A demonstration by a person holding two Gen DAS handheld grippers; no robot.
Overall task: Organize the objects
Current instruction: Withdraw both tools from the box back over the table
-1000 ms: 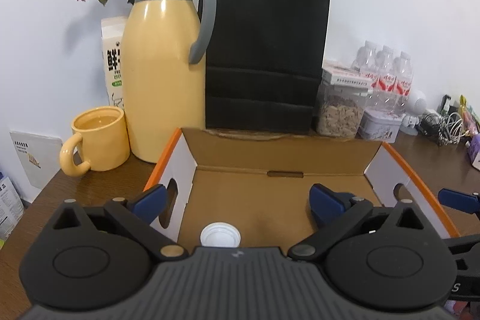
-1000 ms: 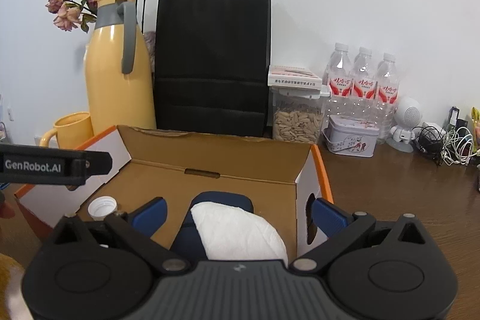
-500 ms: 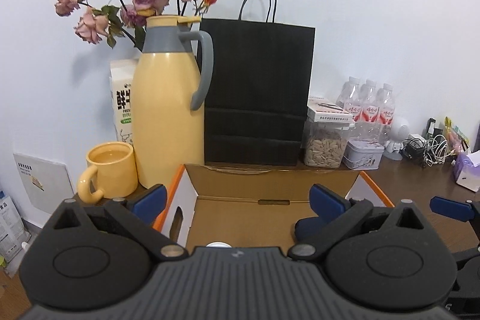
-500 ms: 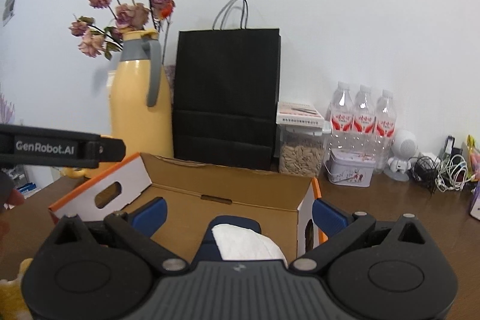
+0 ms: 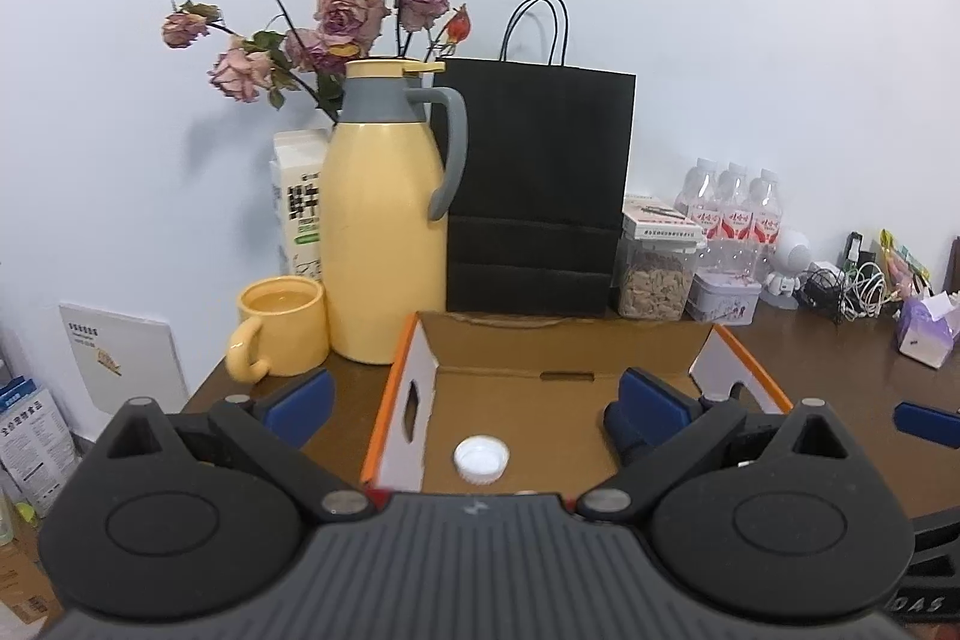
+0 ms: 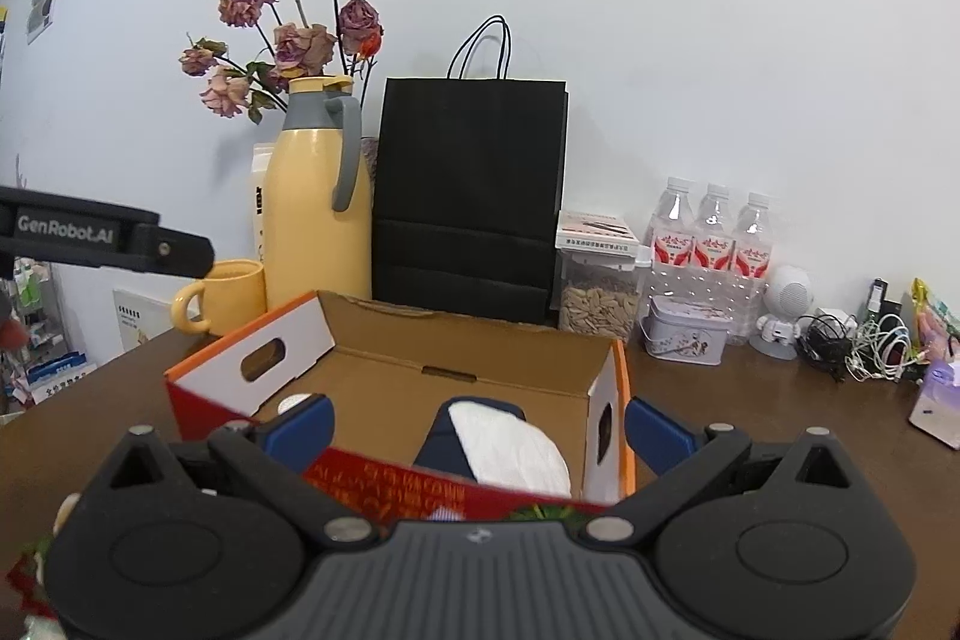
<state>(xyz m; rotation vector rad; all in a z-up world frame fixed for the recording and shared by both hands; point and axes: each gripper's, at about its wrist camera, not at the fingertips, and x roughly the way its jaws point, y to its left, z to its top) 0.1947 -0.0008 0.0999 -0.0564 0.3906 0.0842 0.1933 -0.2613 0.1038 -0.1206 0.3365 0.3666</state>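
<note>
The left gripper (image 5: 477, 403) hung wide apart and empty above the near edge of the cardboard box (image 5: 558, 340); the right gripper (image 6: 477, 427) was equally spread, holding nothing. The box lay with its long axis left to right, open side up. Inside sat a white cap (image 5: 481, 459) near the left wall and a dark blue item with a white pad (image 6: 501, 445) toward the right. "GenRobot.AI" was printed on the left tool's side. Behind stood a yellow mug (image 5: 282, 325), a yellow jug (image 5: 384, 232) and a black bag (image 5: 537, 184).
</note>
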